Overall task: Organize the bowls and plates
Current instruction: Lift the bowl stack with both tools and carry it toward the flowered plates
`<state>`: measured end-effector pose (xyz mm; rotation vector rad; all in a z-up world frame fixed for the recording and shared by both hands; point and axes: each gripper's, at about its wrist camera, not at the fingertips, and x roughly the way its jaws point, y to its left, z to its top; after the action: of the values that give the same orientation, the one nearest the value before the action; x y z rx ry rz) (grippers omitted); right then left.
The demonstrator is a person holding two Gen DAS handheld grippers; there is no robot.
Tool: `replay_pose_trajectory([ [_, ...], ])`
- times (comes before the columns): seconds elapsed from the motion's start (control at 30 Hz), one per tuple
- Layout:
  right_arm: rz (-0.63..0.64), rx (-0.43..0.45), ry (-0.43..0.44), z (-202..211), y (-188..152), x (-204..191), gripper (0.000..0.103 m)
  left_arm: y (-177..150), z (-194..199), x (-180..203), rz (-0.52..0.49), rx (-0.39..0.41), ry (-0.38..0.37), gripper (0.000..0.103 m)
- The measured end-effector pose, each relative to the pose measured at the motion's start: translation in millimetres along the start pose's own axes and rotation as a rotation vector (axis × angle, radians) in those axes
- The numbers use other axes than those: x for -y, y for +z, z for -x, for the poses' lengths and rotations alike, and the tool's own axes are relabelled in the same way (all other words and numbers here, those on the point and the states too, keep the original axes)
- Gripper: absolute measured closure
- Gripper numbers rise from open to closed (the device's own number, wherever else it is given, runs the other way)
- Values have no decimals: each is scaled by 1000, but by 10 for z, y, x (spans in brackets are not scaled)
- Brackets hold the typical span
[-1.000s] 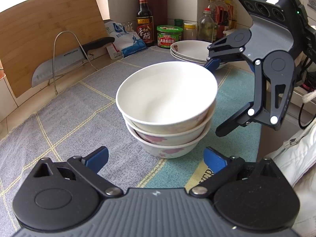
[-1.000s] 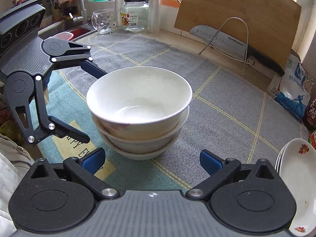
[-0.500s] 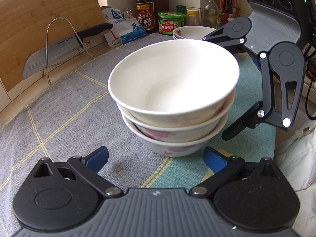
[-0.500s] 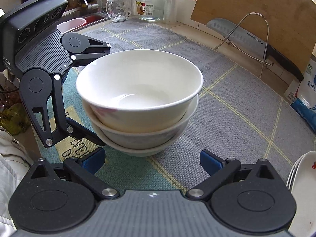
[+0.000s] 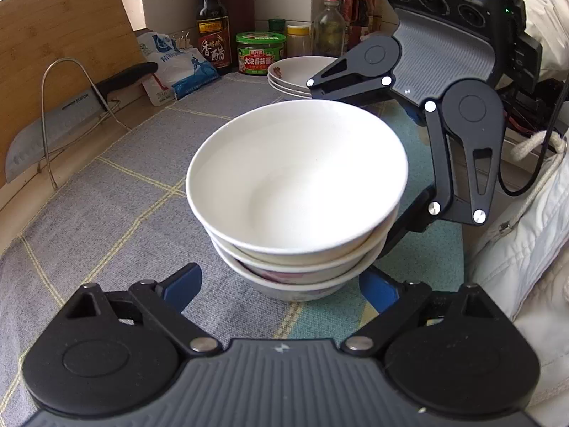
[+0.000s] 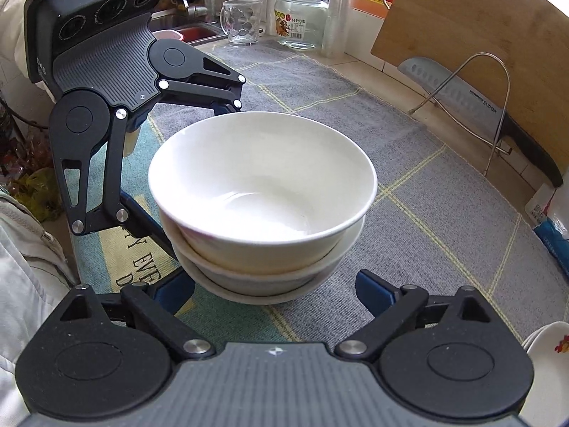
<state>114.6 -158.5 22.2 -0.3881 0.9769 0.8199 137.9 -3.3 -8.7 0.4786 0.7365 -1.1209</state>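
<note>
Since a second ago both grippers have drawn in around the stack of bowls (image 5: 297, 206), which now fills more of each view, and both sets of jaws have narrowed from their widest. The left gripper (image 5: 281, 286) is closing, its blue-padded fingers (image 5: 183, 281) flanking the bottom bowl; the pads do not yet visibly press on it. The right gripper (image 6: 275, 290) is likewise closing from the opposite side, the stack between its fingers (image 6: 373, 291), still unclamped. The stack is three nested round bowls of glossy white ceramic, the lower ones with faint purple flower prints, standing on a woven grey cloth mat (image 5: 106, 185) with yellow grid lines. Beyond the left fingers lies a pile of shallow white plates (image 5: 295, 74), smooth and flower-marked, well apart from the bowls.
</note>
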Motion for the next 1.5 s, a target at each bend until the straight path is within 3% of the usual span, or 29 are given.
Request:
replay_pose_trajectory([
  [0.3, 36, -36, 63, -72, 94, 64, 10, 83, -76, -97, -47, -29, -117, 14],
  [0.6, 38, -55, 120, -105, 134, 93, 14, 103, -99, -165, -77, -37, -185, 18],
  [1.5, 50, -94, 127, -82, 152, 71, 13, 114, -134, -182, -108, -41, -221, 17],
])
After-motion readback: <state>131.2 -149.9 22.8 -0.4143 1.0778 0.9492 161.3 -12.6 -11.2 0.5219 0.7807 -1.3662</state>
